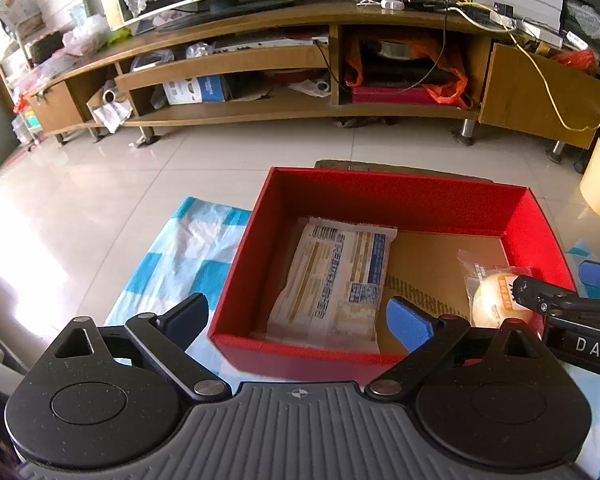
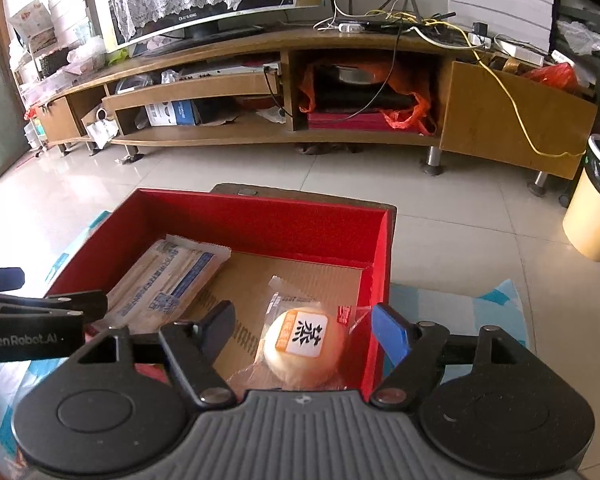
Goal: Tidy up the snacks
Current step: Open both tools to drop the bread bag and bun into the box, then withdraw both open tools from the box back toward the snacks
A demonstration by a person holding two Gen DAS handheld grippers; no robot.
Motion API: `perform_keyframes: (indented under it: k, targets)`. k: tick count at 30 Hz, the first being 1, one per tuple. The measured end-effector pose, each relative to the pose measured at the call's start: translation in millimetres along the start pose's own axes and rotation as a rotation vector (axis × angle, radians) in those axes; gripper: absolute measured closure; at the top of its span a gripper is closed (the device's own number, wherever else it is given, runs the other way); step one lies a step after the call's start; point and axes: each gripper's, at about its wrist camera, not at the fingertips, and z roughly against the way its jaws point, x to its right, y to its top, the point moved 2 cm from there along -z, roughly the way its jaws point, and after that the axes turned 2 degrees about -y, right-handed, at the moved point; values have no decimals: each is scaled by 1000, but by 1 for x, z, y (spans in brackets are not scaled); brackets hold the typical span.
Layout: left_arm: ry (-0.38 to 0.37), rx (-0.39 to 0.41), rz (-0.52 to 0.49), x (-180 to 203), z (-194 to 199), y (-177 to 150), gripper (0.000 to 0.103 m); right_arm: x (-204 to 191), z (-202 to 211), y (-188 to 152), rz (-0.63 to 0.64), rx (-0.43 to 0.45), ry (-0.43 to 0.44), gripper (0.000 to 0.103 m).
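Wrapped bun [image 2: 304,344] resting in red box [image 2: 260,216], right near corner; flat biscuit pack [image 1: 332,280] lying left. Right gripper [image 2: 306,326] hovering over bun, jaws wide, empty. Left gripper [image 1: 300,316] likewise gaping, empty. Risk: finger clipping box wall, shoving box across checkered cloth [image 1: 180,248].

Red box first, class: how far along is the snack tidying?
Done: a flat packet and a round wrapped bun lie in the red box. In hand: nothing; the left gripper and right gripper are open. Left: no loose snacks are visible.
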Motion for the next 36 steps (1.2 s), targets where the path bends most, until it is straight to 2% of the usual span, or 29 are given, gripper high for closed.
perform_keyframes:
  k: [15, 22, 36]
  targets:
    - [16, 21, 3, -22, 35, -30, 4, -11, 35, -23, 1, 13, 38, 31]
    - [1, 12, 29, -33, 43, -40, 4, -20, 43, -36, 19, 5, 55, 31]
    - [3, -7, 18, -38, 56, -65, 4, -30, 59, -58, 49, -13, 72, 31]
